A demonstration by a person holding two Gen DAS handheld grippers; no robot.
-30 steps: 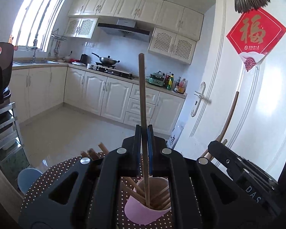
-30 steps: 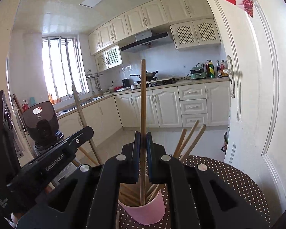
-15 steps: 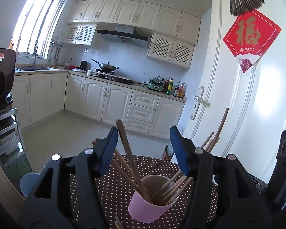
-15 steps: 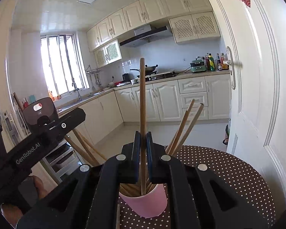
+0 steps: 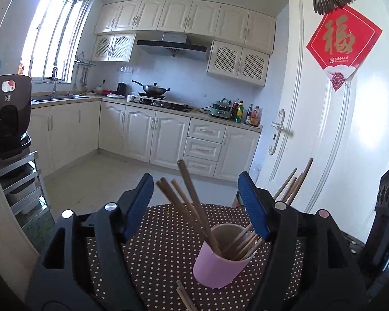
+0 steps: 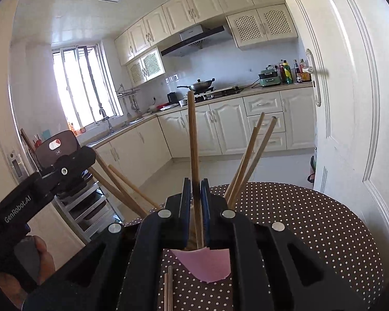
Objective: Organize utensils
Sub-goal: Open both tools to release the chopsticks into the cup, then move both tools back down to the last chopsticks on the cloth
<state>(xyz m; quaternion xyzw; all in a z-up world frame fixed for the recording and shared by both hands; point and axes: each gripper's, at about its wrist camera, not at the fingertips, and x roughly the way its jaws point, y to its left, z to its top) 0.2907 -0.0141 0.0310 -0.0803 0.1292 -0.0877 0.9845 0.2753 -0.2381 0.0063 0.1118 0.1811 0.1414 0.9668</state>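
A pink cup (image 5: 215, 267) stands on the brown dotted table (image 5: 155, 246) with several wooden chopsticks (image 5: 194, 207) leaning in it. My left gripper (image 5: 194, 181) hovers just before the cup, its jaws opening wide on either side of the chopsticks without pressing on any. In the right wrist view the cup (image 6: 205, 264) sits right under my right gripper (image 6: 195, 184). That gripper is shut on one upright chopstick (image 6: 193, 140) whose lower end reaches into the cup, and its jaws are starting to part.
Two loose chopsticks (image 5: 184, 295) lie on the table in front of the cup. A person's hand (image 6: 41, 259) holds the left gripper's handle at the lower left. A white door (image 5: 337, 142) stands close on the right, and a steel rack (image 5: 20, 186) on the left.
My left gripper has opened and let go of its chopstick, which now leans in the cup. The right gripper has brought its chopstick lower into the cup.
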